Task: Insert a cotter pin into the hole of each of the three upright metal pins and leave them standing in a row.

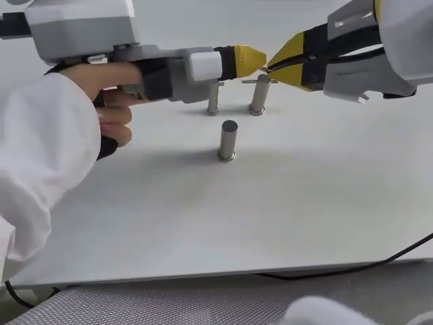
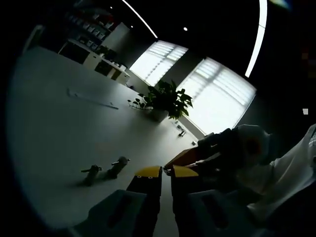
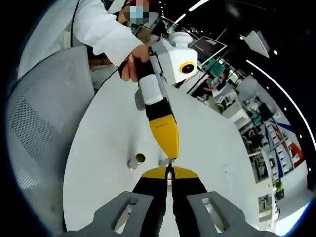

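Three upright metal pins stand on the white table (image 1: 318,203). The back left pin (image 1: 214,99) and back right pin (image 1: 258,96) each carry a cotter pin through the top; the front pin (image 1: 228,141) (image 3: 136,161) has a bare top. Above the back right pin the two yellow-tipped grippers meet tip to tip. My right gripper (image 1: 270,68) (image 3: 169,174) is shut on a thin cotter pin (image 3: 170,165). My left gripper (image 1: 264,60) (image 2: 166,173) is shut, its tip touching the cotter pin's far end; whether it grips it is unclear.
A black cable (image 1: 379,261) runs along the table's near edge. A grey mesh surface (image 1: 169,305) lies below that edge. A person's white sleeve (image 1: 40,169) covers the table's left side. Bare table surrounds the front pin.
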Tool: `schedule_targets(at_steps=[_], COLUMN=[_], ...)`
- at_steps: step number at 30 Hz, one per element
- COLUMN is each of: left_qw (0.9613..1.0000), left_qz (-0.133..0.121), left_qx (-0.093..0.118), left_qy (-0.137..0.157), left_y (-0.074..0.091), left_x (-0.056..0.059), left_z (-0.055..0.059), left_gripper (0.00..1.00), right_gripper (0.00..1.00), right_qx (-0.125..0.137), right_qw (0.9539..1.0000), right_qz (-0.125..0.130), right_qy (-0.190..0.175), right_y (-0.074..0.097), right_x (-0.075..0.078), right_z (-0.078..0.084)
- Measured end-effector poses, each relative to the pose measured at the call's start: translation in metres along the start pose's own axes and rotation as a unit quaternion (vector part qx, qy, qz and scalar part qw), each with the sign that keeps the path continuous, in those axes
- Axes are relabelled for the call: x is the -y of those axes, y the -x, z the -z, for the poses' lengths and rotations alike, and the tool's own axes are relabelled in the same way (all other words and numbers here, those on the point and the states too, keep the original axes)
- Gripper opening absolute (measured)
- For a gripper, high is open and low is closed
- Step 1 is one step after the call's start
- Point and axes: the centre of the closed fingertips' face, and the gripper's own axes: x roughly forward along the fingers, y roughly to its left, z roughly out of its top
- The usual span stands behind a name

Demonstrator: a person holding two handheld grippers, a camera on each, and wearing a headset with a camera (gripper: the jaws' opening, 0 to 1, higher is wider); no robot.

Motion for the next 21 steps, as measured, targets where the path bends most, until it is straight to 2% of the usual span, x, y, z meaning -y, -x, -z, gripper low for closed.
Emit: schedule_targets(at_steps=[6,7,21], left_qw=[1.0000,0.9999,0.9997], left_qz=[0.002,0.002,0.003], left_qx=[-0.008,-0.008,-0.018], left_qy=[0.002,-0.011,-0.016], left_y=[0.0010,0.0018,0.0055], left_x=[0.0012,0.0012,0.0014], left_z=[0.0041,0.0046,0.0053], left_gripper=[0.02,0.02,0.01], right_gripper=[0.00,0.00,0.00], right_qx=[-0.001,0.000,0.004], right_qw=[1.0000,1.0000,0.9999], right_qz=[-0.001,-0.003,-0.003], right_qy=[0.004,0.004,0.011], right_y=[0.0007,0.0008,0.0008], right_x=[-0.0017,-0.0027,-0.0049], right_z=[-0.0013,-0.0024,-0.0073])
